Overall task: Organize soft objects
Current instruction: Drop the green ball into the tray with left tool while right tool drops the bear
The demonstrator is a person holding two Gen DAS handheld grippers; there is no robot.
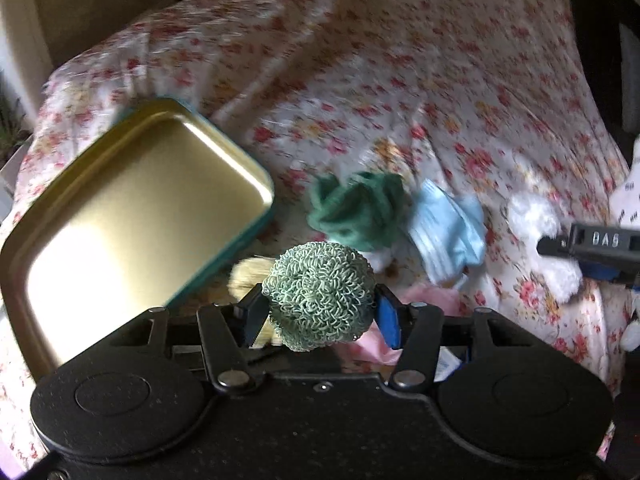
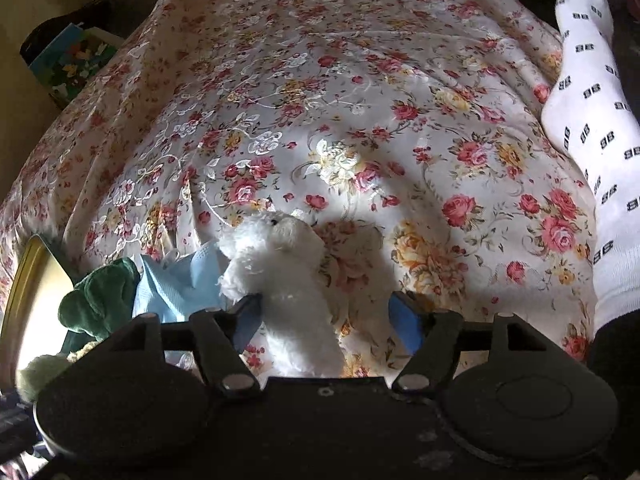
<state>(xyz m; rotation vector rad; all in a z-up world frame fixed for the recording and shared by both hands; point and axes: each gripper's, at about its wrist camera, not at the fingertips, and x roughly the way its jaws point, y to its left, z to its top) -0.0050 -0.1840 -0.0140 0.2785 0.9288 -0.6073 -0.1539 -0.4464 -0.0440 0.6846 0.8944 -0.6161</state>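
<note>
My left gripper [image 1: 318, 312] is shut on a pale green mesh scrubber ball [image 1: 320, 296], held just right of an empty gold tin tray [image 1: 132, 216] with a teal rim. Beyond it lie a dark green cloth [image 1: 356, 212], a light blue face mask [image 1: 448, 228] and a pink cloth [image 1: 432, 300]. My right gripper [image 2: 326, 320] is open, its jaws on either side of a white plush toy [image 2: 280, 264] that lies on the floral sheet [image 2: 320, 100]. The right gripper also shows at the right edge of the left wrist view [image 1: 592, 248], by the plush [image 1: 536, 224].
A white patterned sock [image 2: 592, 128] lies along the right edge of the bed. A colourful box [image 2: 68, 60] stands at the far left beyond the bed. The green cloth [image 2: 100, 300], mask [image 2: 180, 280] and tray [image 2: 28, 280] sit left of the plush.
</note>
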